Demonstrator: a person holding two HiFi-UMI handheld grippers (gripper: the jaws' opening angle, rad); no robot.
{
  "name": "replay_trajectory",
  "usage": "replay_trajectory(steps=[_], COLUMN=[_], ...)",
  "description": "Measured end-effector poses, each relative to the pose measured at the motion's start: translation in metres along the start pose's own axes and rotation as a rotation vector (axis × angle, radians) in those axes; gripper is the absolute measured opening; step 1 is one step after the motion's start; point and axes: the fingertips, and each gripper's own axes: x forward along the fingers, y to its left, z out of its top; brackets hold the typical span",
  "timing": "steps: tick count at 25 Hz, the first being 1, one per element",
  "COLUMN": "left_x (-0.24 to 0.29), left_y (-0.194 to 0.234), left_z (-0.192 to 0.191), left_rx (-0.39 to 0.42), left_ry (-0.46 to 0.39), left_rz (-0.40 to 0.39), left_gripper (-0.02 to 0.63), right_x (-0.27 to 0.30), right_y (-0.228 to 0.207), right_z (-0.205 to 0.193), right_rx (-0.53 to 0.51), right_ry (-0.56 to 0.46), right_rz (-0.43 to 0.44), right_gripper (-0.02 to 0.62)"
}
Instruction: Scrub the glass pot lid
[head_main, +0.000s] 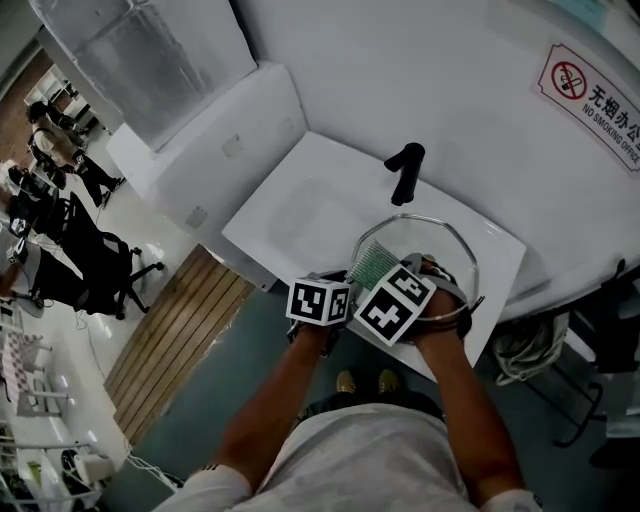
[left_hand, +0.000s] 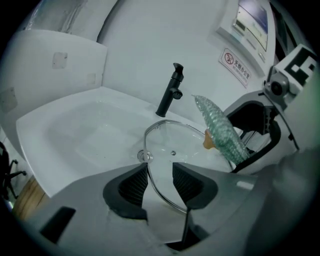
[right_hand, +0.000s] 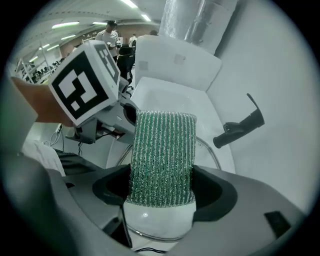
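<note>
Glass pot lid (left_hand: 175, 145): tilted over sink (left_hand: 75, 130), rim clamped in left gripper (left_hand: 160, 175). Green scrub pad (right_hand: 162, 155): clamped in right gripper (right_hand: 162, 187), close by lid's edge. Risk: hard scrubbing levering thin rim loose, dropping glass against sink or tap (left_hand: 170, 92).

My left gripper (left_hand: 160, 184) clamps the rim of the glass pot lid (left_hand: 185, 150), which tilts up over the white sink (left_hand: 65, 135). At twelve o'clock from me stands the black faucet (left_hand: 170, 95). At two o'clock the right gripper (left_hand: 242, 152) holds a green scrubbing pad (left_hand: 220, 131) just over the lid's far edge.
</note>
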Motion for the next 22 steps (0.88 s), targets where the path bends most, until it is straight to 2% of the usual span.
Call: replay_trajectory(steps=[6, 11, 18, 22], left_x=[0.000, 0.000, 0.000, 0.001], left_y=[0.000, 0.000, 0.000, 0.001], left_z=[0.000, 0.000, 0.000, 0.000], left_rx=[0.009, 0.009, 0.013, 0.010], left_ry=[0.000, 0.001, 0.005, 0.007], left_rz=[-0.001, -0.002, -0.002, -0.003], left_gripper=[0.166, 0.166, 0.167, 0.167], right_x=[0.016, 0.013, -0.003, -0.006], right_y=[0.010, 0.008, -0.012, -0.032], right_z=[-0.008, -0.009, -0.018, -0.035], right_rx=[-0.014, 0.017, 0.203, 0.329], right_ry=[0.046, 0.004, -0.133, -0.175], right_rz=[-0.019, -0.011, 0.100, 0.158], right_gripper=[0.348, 0.348, 0.348, 0.348])
